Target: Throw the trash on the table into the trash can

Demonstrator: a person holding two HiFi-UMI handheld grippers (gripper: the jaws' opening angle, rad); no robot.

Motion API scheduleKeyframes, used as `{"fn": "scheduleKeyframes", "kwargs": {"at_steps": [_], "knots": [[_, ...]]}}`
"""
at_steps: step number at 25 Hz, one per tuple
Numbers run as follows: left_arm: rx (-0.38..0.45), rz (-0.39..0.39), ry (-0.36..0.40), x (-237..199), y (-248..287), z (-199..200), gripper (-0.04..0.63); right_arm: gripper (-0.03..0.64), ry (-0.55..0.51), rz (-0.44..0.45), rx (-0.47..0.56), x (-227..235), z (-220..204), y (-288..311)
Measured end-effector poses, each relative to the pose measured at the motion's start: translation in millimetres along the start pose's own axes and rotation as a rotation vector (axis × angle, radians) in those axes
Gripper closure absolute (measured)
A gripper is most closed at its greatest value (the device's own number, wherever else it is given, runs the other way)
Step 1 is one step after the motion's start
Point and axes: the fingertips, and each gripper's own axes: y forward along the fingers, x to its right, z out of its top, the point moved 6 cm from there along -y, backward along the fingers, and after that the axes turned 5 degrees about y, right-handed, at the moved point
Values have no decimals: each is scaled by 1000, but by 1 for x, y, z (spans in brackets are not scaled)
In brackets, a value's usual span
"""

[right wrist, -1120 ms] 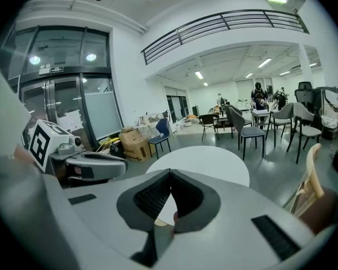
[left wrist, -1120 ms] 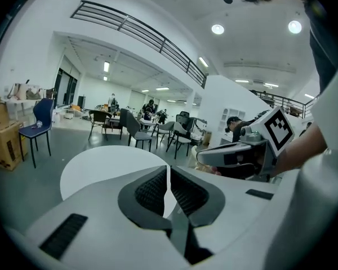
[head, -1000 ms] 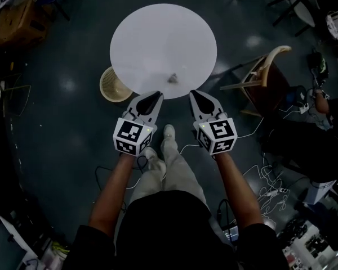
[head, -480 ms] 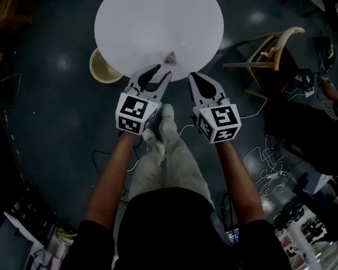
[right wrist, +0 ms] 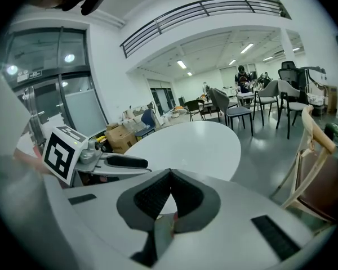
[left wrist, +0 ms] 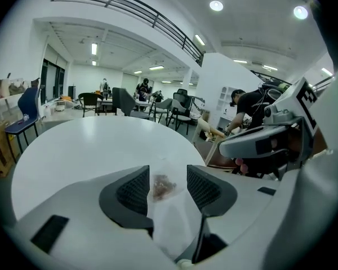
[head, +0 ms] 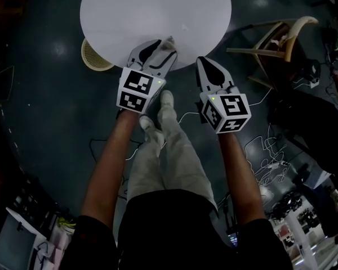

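Your left gripper [head: 159, 45] has just been opening its jaws. They stand wide apart, not squeezing. The small clear plastic wrapper with brown crumbs [left wrist: 164, 188] lies between them, at the near edge of the round white table [head: 152, 7]. Your right gripper [right wrist: 170, 177] has its jaws pressed together.

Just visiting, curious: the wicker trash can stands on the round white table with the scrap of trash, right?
No. The wicker trash can stands on the floor, partly under the round white table's edge; the head view shows it. The scrap of trash is on the table.
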Motion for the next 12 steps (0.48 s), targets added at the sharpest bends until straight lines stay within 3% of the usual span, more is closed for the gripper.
{"fn": "scheduleKeyframes", "kwargs": {"at_steps": [12], "knots": [[-90, -11, 26, -3, 26, -8, 396, 598, 21, 19, -11, 9, -7, 14]]}}
